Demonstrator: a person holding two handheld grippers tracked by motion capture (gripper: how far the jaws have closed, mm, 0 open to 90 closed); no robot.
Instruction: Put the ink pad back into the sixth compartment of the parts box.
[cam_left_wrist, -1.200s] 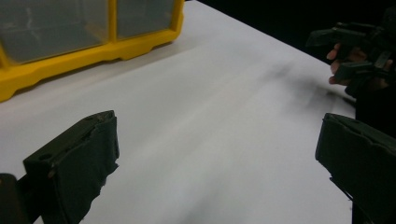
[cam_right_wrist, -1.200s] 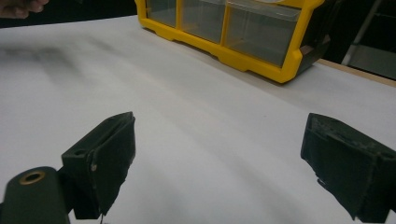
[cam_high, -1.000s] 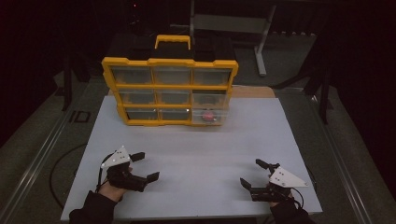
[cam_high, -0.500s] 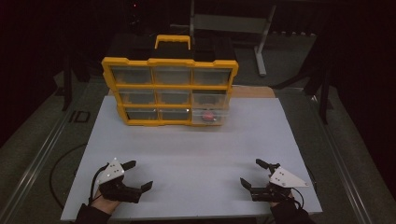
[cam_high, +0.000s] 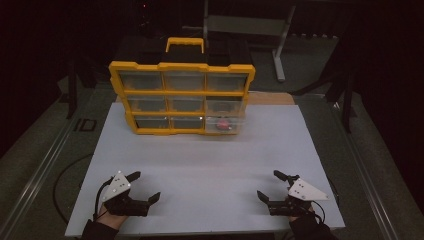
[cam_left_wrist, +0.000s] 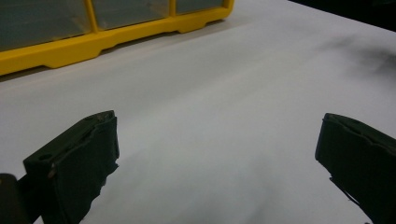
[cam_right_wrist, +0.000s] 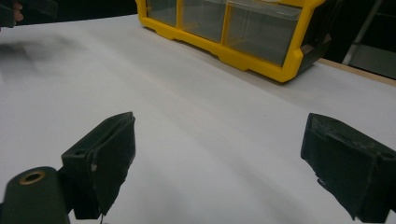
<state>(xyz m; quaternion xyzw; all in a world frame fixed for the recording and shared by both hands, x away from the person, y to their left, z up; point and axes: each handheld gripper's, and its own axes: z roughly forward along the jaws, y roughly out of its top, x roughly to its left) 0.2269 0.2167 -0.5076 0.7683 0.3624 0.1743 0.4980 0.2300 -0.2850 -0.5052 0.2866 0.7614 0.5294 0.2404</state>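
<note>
A yellow organiser (cam_high: 182, 98) with several clear drawers and a yellow handle stands upright at the back of the white table (cam_high: 200, 165). Its bottom right drawer (cam_high: 225, 122) sits slightly pulled out and holds a small red object (cam_high: 223, 123). My left gripper (cam_high: 144, 186) is open near the front left corner, empty, resting low over the table. My right gripper (cam_high: 268, 184) is open near the front right, also empty. In the left gripper view the organiser's yellow base (cam_left_wrist: 107, 37) lies ahead. The right gripper view shows the organiser (cam_right_wrist: 233, 28) ahead and to the right.
A metal stand (cam_high: 250, 25) is behind the table in the dark. Rails run along both sides of the table (cam_high: 45, 165). A wooden strip (cam_high: 272, 98) borders the table's far right edge. White surface spreads between the grippers and the organiser.
My left gripper has drawn back toward the table's front left edge and lower. The right gripper has stayed in place, open.
</note>
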